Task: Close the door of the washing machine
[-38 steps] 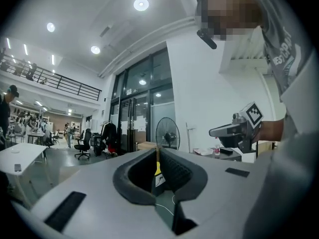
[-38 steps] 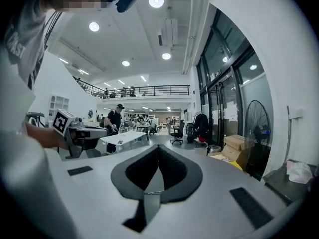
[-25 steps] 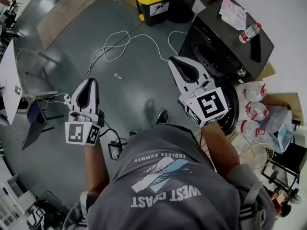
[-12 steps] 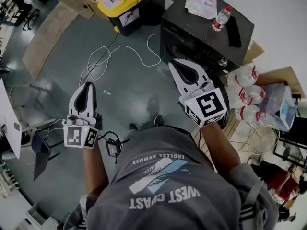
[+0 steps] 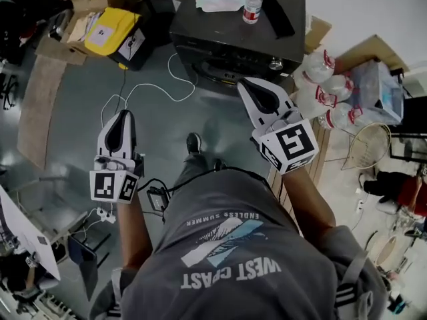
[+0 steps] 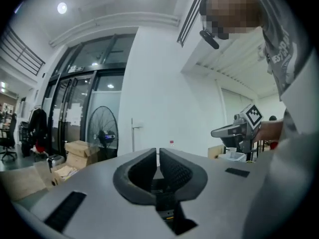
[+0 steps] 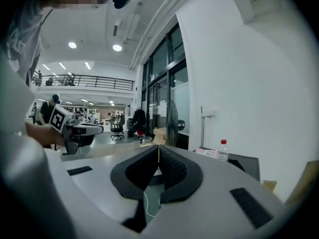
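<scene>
Grey floor (image 5: 60, 125), white cable (image 5: 150, 93); washing machine (image 5: 230, 42) by wall (image 5: 347, 5); left tool (image 6: 157, 151), right tool (image 7: 159, 148) closed, empty.

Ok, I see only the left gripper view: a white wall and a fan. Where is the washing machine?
Observer: In the head view the washing machine stands straight ahead of the person, just past the tip of the right gripper.
Operator: What is beside it?
Observer: Clear water jugs with red caps, on the right gripper's side of it.
Operator: Does the right gripper hold anything?
Observer: No. In its own view the fingers are together, with nothing held between them.
</scene>
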### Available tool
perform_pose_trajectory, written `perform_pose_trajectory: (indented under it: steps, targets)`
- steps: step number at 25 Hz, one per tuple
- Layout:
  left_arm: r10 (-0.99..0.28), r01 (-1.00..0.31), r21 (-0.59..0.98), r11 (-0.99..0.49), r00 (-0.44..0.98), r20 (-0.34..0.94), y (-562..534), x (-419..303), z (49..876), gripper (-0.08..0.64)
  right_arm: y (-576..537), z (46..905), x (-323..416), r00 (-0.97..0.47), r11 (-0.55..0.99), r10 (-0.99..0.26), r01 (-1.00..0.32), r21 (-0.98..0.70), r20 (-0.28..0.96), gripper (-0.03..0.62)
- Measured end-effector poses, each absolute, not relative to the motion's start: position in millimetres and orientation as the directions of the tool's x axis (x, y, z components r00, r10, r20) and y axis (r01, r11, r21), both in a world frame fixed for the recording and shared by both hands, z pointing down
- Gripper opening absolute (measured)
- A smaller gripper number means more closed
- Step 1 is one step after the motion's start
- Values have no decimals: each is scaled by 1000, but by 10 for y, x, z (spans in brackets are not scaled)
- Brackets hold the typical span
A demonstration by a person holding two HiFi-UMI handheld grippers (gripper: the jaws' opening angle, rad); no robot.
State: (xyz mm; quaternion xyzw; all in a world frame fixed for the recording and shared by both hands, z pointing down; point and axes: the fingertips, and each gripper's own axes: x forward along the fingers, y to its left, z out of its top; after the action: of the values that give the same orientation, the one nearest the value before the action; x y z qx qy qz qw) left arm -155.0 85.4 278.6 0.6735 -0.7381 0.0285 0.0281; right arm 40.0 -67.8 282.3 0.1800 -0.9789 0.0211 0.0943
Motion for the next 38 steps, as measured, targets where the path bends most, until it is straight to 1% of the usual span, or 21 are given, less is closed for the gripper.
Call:
perform_pose_trajectory:
  steps: [4,11,15,20,25,29,33,38]
  targets:
    - [-996,-999,16,-41,42,74,362,-1597,2868,32,-903,2889,595,-850,872,-478,-490,0,220,29]
    - [-963,-966,50,-255,258,77,-456,-1644,2982,32,-1246,2975,863,-705,742,-649,-670,33,286,29]
    - [-934,-936,66,-346,351,74,-763,-1715,3027,32,-1328,3060,973,-612,653,-725,-757,32,316,29]
    - [-897,-899,84,-430,436,76,-1057,-1777,3121,32,-1447,3139,1120,-505,551,-796,-832,54,334,29]
    - [-849,-852,110,-511,521,90,-1283,-1690,3261,32,-1528,3323,1362,-403,464,-831,-882,78,383,29]
    - [-820,-826,136,-547,561,112,-1444,-1602,3404,32,-1616,3524,1597,-340,414,-837,-906,90,428,31]
    - [-803,-815,156,-559,578,145,-1597,-1533,3604,32,-1748,3835,1822,-306,400,-815,-912,96,493,31]
    - [-789,-810,177,-559,585,187,-1704,-1465,3924,32,-1835,4402,2116,-272,405,-758,-909,100,593,34]
